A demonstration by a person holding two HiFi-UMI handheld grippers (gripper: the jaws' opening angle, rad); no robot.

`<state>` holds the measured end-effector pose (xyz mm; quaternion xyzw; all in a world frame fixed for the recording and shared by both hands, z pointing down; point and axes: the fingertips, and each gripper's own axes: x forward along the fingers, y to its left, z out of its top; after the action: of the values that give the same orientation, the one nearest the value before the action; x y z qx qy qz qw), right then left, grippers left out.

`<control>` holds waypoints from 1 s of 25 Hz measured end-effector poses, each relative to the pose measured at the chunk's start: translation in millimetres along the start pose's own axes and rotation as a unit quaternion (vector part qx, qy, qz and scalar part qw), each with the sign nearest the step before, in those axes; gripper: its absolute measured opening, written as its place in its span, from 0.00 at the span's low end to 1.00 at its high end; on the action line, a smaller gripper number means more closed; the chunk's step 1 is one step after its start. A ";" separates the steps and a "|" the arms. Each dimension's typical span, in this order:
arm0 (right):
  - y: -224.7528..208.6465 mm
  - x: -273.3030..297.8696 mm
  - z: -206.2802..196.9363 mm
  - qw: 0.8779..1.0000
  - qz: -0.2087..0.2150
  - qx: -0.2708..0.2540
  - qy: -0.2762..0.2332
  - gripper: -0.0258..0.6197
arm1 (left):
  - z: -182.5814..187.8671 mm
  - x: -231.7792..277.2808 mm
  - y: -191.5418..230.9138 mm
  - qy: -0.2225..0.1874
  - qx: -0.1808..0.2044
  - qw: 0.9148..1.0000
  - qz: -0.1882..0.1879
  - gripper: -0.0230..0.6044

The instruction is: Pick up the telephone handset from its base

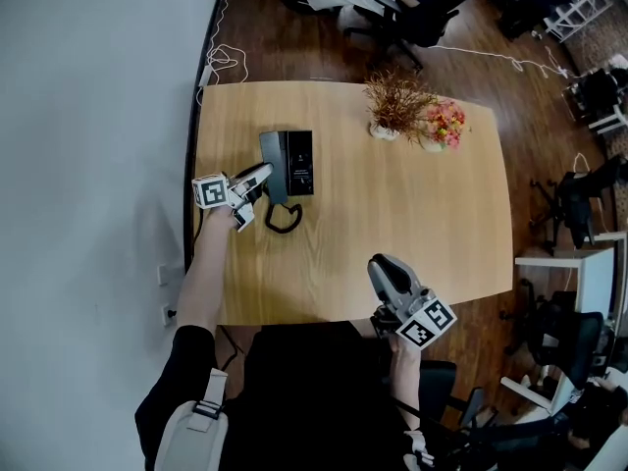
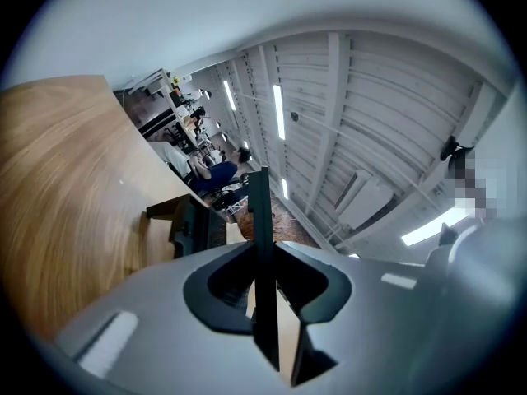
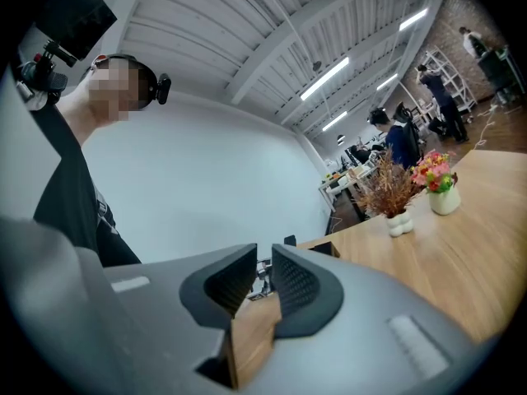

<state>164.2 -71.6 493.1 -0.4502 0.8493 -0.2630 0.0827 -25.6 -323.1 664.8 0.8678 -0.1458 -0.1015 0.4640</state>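
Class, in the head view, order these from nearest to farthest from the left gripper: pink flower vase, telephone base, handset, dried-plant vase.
1. Handset, held between the left gripper's fingers.
2. Telephone base, just right of the handset.
3. Dried-plant vase, well to the right.
4. Pink flower vase, beside it, farthest right.

Nothing legible anywhere. Only black-and-white square patterns on the two white marker cubes (image 1: 209,191) (image 1: 426,323), without letters or digits. Any print on the black plastic telephone base (image 1: 297,162) too small to read.
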 end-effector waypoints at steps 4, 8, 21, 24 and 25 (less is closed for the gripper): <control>8.9 8.7 3.3 1.000 0.014 -0.002 -0.006 0.13 | -2.4 -19.5 -51.6 -0.025 0.020 0.999 -0.031 0.16; 19.5 17.2 4.6 1.000 0.028 -0.006 -0.010 0.12 | -14.6 -43.3 -104.4 -0.049 0.044 0.997 -0.052 0.16; 49.3 51.8 8.0 0.997 0.079 -0.018 -0.010 0.12 | -48.9 -78.8 -212.2 -0.061 0.100 0.991 -0.065 0.16; 57.7 57.7 7.7 0.996 0.089 -0.019 -0.007 0.12 | -50.2 -84.6 -220.0 -0.072 0.091 0.991 -0.068 0.16; 60.0 59.1 8.0 0.996 0.092 -0.019 -0.006 0.12 | -51.0 -86.4 -219.8 -0.079 0.083 0.991 -0.069 0.16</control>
<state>89.6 -95.0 460.8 -0.3737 0.8913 -0.2352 0.1032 -55.8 -137.7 512.8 0.9005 -0.1291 -0.1890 0.3698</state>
